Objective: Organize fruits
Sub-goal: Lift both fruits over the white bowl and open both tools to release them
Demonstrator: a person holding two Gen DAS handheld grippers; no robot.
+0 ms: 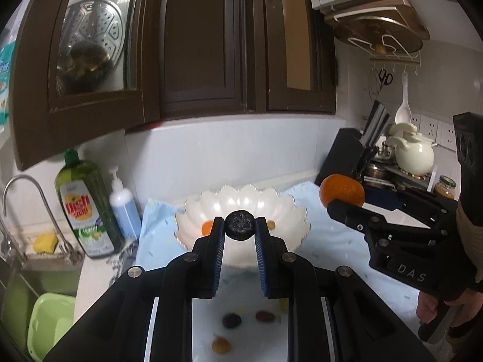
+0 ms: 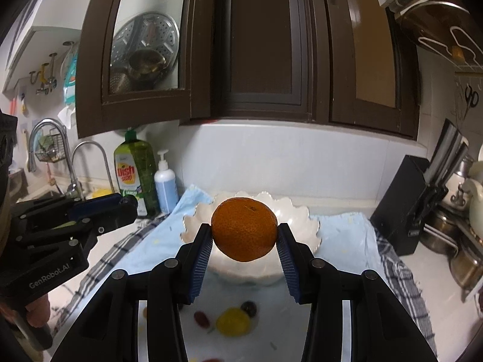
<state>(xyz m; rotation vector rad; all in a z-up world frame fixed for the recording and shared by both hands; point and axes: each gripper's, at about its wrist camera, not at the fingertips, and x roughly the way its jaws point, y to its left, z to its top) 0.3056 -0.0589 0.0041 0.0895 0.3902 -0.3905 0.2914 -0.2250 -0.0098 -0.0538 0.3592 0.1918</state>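
Kitchen counter [image 2: 341, 277] under dark wooden cabinets, pale blue cloth [image 1: 338, 232] spread on top. Left gripper [image 1: 240, 226] clamped on small dark wrinkled fruit [image 1: 240, 224], raised before white scalloped bowl [image 1: 283, 211]. Right gripper [image 2: 244, 232] clamped on orange [image 2: 244, 229], also lifted in front of bowl. Small fruits inside bowl; more, blurred, on cloth below fingers. Beyond: green dish soap bottle [image 1: 86, 205], pump bottle [image 1: 122, 202], tap [image 1: 27, 190], black knife block [image 2: 404, 211].

My left black two-finger gripper [image 1: 240, 226] is clamped at its blue-padded tips on a small wrinkled black fruit [image 1: 240, 224]. My right black two-finger gripper [image 2: 244, 233] pinches a round orange mandarin [image 2: 244, 229] between its pads, both tilted slightly downward, side by side.
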